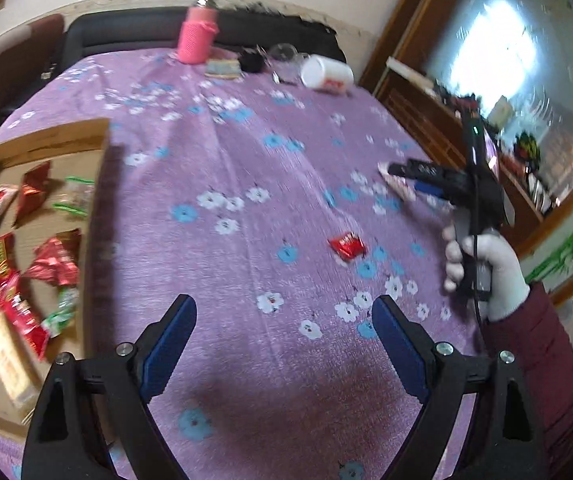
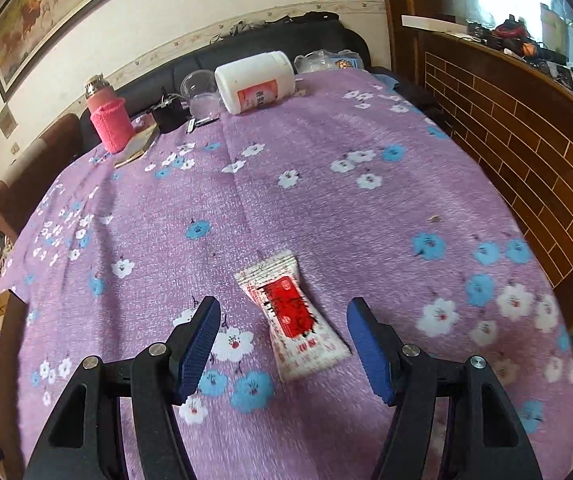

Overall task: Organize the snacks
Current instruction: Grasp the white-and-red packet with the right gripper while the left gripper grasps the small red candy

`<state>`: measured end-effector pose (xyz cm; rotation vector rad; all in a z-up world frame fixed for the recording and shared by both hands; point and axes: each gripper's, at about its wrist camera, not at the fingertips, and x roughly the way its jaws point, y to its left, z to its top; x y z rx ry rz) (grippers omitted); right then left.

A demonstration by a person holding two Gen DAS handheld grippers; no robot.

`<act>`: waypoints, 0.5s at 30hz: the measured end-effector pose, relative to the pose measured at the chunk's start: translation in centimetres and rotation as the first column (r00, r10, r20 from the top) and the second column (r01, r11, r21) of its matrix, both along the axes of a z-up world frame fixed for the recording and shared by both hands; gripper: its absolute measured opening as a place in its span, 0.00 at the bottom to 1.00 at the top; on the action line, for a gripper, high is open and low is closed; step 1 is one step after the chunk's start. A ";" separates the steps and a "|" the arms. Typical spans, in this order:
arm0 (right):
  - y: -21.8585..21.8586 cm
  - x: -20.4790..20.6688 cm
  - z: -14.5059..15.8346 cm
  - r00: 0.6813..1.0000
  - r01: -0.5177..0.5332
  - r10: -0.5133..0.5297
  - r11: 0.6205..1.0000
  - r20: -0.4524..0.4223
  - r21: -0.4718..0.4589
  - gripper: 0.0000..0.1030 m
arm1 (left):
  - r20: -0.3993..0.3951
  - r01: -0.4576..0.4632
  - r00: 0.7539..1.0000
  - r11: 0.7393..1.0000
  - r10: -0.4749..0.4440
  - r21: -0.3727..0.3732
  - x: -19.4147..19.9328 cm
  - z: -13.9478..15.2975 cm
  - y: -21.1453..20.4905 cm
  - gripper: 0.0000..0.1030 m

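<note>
My left gripper [image 1: 284, 312] stands open over bare purple floral cloth with nothing between its fingers. A small red snack packet [image 1: 346, 245] lies ahead of it, slightly right. At the left, an open cardboard box [image 1: 52, 138] holds several red and green snack packets [image 1: 56, 260]. My right gripper [image 2: 283, 306] is open and low over the cloth. A white and red snack packet [image 2: 292, 318] lies flat between its blue pads [image 2: 196, 344], apart from both. In the left wrist view a white-gloved hand [image 1: 498, 272] holds the right gripper [image 1: 408, 178] over that packet [image 1: 396, 182].
At the table's far edge stand a pink bottle [image 2: 110, 124], a white jar [image 2: 256, 82] on its side, a clear cup [image 2: 202, 92] and a small black item [image 2: 170, 114]. A dark sofa [image 2: 270, 44] is behind, and a wooden brick-pattern counter [image 2: 526, 152] at the right.
</note>
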<state>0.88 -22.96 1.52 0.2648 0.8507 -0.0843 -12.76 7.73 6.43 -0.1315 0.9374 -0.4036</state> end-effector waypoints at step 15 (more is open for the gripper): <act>-1.3 -1.1 -0.8 0.999 -0.017 0.014 0.996 0.039 0.087 0.27 | 0.020 0.222 0.973 0.962 -0.228 0.159 6.8 -3.7 -9.7 0.76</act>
